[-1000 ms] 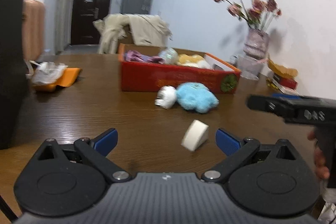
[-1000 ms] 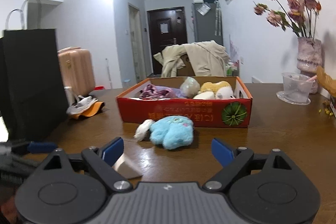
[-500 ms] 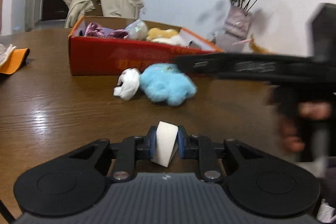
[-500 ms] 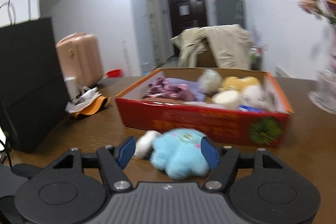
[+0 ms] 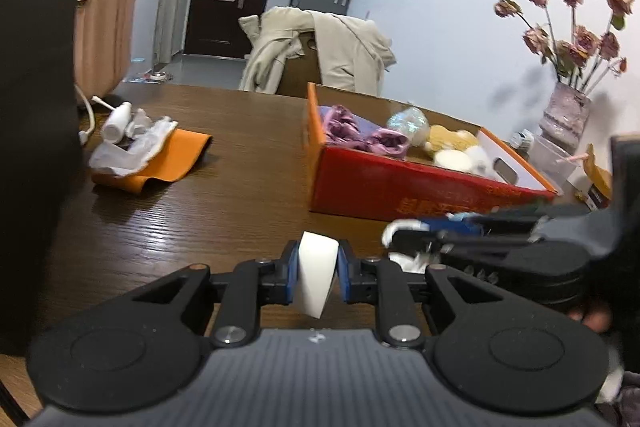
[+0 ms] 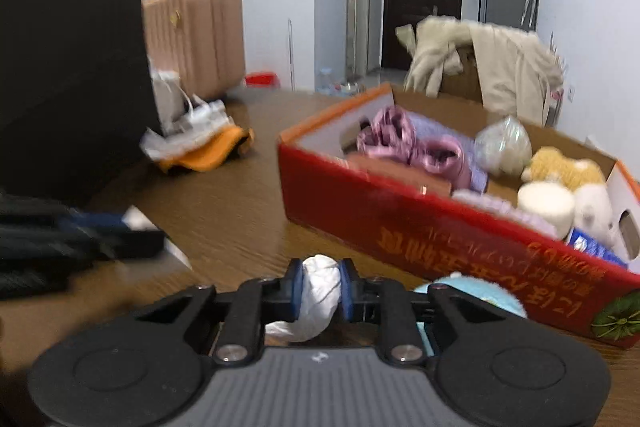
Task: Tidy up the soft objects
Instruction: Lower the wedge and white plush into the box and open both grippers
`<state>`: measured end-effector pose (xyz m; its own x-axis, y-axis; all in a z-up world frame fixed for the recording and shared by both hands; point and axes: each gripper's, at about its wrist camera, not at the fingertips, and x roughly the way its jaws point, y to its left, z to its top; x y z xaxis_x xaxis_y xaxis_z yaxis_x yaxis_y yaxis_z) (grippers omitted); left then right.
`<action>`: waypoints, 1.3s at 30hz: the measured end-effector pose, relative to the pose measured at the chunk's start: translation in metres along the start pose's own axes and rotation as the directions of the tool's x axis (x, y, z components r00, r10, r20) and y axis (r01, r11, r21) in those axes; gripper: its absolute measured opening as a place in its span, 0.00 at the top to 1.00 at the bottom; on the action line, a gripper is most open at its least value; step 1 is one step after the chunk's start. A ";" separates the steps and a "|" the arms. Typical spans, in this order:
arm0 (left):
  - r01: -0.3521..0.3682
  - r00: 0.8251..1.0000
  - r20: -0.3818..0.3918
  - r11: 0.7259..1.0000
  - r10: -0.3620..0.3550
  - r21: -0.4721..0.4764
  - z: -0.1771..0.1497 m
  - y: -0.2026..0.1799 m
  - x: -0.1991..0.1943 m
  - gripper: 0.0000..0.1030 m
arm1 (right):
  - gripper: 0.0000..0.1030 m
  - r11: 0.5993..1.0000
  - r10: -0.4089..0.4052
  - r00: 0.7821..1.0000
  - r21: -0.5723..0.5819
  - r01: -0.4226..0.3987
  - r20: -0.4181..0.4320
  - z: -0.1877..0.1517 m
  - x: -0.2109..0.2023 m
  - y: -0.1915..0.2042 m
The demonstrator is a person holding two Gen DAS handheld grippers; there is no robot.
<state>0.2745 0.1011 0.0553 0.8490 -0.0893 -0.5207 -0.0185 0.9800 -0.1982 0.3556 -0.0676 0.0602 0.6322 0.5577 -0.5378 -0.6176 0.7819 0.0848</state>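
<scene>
My left gripper (image 5: 318, 269) is shut on a white sponge wedge (image 5: 316, 275) and holds it just above the brown table. My right gripper (image 6: 320, 287) is shut on a white cloth bundle (image 6: 316, 297); it also shows at the right of the left wrist view (image 5: 424, 231). A blue plush toy (image 6: 476, 293) lies beside it, against the red cardboard box (image 6: 440, 235). The box (image 5: 400, 183) holds a purple cloth (image 6: 416, 147), a yellow plush (image 6: 564, 165) and several other soft items.
A black paper bag (image 6: 68, 67) stands at the left. An orange cloth with white plastic wrap (image 5: 148, 159) lies on the table (image 5: 224, 203) beside it. A vase of dried flowers (image 5: 564, 115) stands at the far right. A chair with a beige coat (image 5: 320, 55) stands behind the table.
My left gripper closed on the white sponge and lifted it. My right gripper moved forward and left, and closed on the white cloth bundle next to the blue plush.
</scene>
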 end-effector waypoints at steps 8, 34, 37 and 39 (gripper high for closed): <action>0.210 0.977 -0.042 0.976 -0.207 0.067 -0.021 -0.060 -0.018 0.80 | 0.82 0.978 -0.101 0.983 0.198 0.070 0.151 -0.028 -0.120 -0.048; 0.132 0.976 -0.182 0.990 -0.122 0.044 0.115 -0.103 0.215 0.77 | 0.82 0.944 -0.031 0.992 0.322 0.070 -0.124 0.023 0.037 -0.207; 0.135 0.973 -0.197 0.990 -0.123 0.049 0.110 -0.098 0.218 0.73 | 0.82 0.971 -0.060 0.982 0.219 0.099 -0.179 0.031 0.039 -0.196; 0.145 0.971 -0.201 0.988 -0.130 0.059 0.109 -0.099 0.217 0.67 | 0.80 0.978 -0.075 0.971 0.174 0.116 -0.228 0.038 0.039 -0.192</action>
<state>0.5180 0.0041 0.0527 0.7202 -0.2504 -0.6470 0.1358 0.9654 -0.2225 0.5162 -0.1856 0.0549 0.5535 0.4196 -0.7194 -0.4491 0.8778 0.1665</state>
